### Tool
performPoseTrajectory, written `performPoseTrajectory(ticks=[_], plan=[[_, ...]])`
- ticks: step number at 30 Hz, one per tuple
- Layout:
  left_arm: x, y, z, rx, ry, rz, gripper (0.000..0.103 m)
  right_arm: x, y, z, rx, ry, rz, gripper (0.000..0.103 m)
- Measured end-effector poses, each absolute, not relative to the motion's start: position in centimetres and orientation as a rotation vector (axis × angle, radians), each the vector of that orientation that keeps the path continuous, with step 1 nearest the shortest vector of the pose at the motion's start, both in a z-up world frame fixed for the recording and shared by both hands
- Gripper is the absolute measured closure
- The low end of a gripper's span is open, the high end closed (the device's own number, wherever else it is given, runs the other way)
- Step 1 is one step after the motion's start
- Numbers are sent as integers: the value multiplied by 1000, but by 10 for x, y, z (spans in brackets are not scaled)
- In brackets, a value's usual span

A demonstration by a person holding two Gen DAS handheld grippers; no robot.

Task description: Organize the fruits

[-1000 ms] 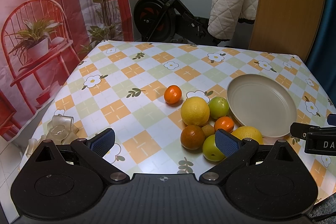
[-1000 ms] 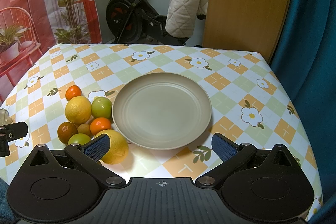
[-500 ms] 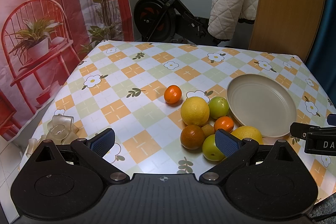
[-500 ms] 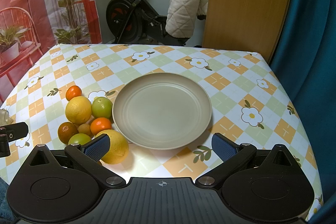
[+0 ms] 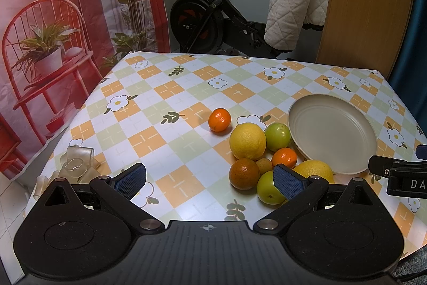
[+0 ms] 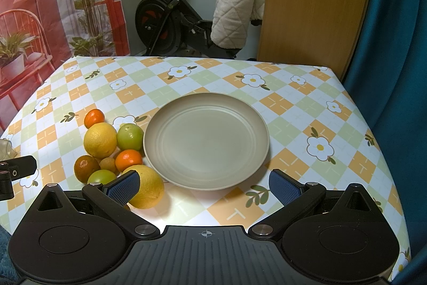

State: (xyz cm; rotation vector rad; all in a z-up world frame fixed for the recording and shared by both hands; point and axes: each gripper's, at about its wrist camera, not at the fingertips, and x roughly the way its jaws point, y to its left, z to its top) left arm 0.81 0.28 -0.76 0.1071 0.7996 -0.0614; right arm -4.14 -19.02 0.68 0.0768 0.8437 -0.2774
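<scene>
A cluster of fruit lies left of an empty beige plate (image 6: 206, 143) (image 5: 332, 132): a big yellow citrus (image 5: 247, 141) (image 6: 100, 140), two green fruits (image 5: 277, 136) (image 5: 268, 188), a small mandarin (image 5: 284, 157) (image 6: 129, 160), a dark orange (image 5: 244, 174) (image 6: 86, 168), a tiny brown fruit (image 5: 263, 164) and a second yellow citrus (image 6: 148, 187) (image 5: 316, 170). One mandarin (image 5: 219, 120) (image 6: 94, 118) sits apart. My left gripper (image 5: 209, 179) is open and empty, short of the cluster. My right gripper (image 6: 204, 186) is open and empty at the plate's near rim.
The table (image 5: 170, 140) has a checked flower cloth. Clear glass cups (image 5: 76, 164) stand at its near left corner. Beyond the far edge are an exercise bike (image 5: 205, 15), a wooden board (image 6: 315, 2) and a red backdrop. A teal curtain (image 6: 395, 44) hangs on the right.
</scene>
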Motion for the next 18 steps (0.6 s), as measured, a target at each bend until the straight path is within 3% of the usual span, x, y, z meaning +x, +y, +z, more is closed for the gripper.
performPoseTrajectory(ticks=[18], plan=[[6,3,-12,121,808,-56,1,-43,-184,10,53,804,-249,1]])
